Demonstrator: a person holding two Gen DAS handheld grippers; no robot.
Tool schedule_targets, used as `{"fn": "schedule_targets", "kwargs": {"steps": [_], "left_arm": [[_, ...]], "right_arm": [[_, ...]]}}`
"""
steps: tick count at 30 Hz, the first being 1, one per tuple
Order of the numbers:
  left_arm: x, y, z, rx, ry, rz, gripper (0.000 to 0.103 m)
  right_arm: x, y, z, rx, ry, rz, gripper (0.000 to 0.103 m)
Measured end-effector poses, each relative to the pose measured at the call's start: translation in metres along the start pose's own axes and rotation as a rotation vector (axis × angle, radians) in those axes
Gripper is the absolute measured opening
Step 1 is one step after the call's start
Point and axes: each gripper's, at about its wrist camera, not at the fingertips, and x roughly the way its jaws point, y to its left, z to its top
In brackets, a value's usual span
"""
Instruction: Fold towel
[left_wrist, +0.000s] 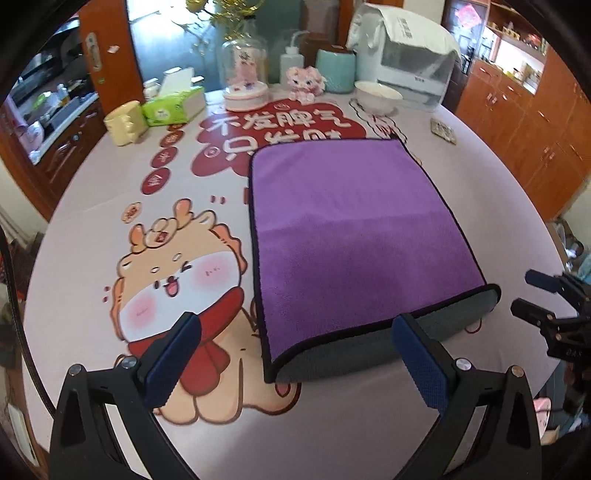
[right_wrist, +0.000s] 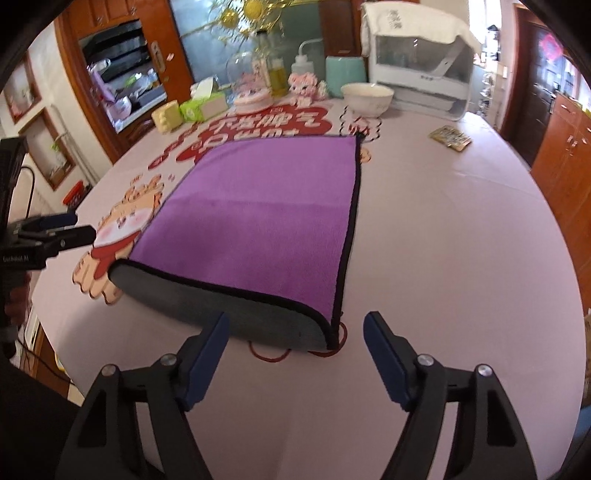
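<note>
A purple towel (left_wrist: 351, 236) with a black hem and grey underside lies folded in half on the table, its rounded grey fold edge (left_wrist: 373, 347) nearest me. It also shows in the right wrist view (right_wrist: 258, 218). My left gripper (left_wrist: 295, 332) is open and empty, hovering just before the fold's near left part. My right gripper (right_wrist: 295, 332) is open and empty, just before the fold's near right corner (right_wrist: 328, 332). The right gripper also shows at the right edge of the left wrist view (left_wrist: 532, 295), and the left gripper at the left edge of the right wrist view (right_wrist: 70, 229).
The round table (right_wrist: 461, 240) has a pale cloth with a cartoon dragon print (left_wrist: 173, 273). At the back stand a white bowl (left_wrist: 376, 96), tissue box (left_wrist: 173, 107), yellow cup (left_wrist: 125, 123), glass dome (left_wrist: 245, 74), squeeze bottle (left_wrist: 291, 62), teal canister (left_wrist: 336, 70) and white appliance (left_wrist: 410, 59). A small packet (right_wrist: 450, 137) lies at right.
</note>
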Motion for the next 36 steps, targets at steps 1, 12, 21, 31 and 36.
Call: {"fn": "schedule_targets", "kwargs": {"steps": [1,12,21,31,36], "left_arm": [[0.005,0.001,0.001,0.008,0.007,-0.006,0.102],[0.052,0.004,-0.001,0.065,0.115,-0.077,0.097],[0.074,0.005,-0.008,0.059,0.202,-0.106,0.086],[0.08,0.0,-0.015,0.048,0.24,-0.127,0.071],[0.081,0.003,-0.015,0.036,0.235,-0.108,0.056]], "right_arm": [[0.005,-0.003,-0.001,-0.006,0.01,0.004,0.072],[0.041,-0.017,0.002,-0.048,0.108,0.073,0.053],[0.053,-0.02,0.005,-0.05,0.146,0.101,0.039],[0.054,-0.019,0.004,-0.057,0.156,0.108,0.025],[0.053,-0.019,0.003,-0.056,0.148,0.097,0.019]]}}
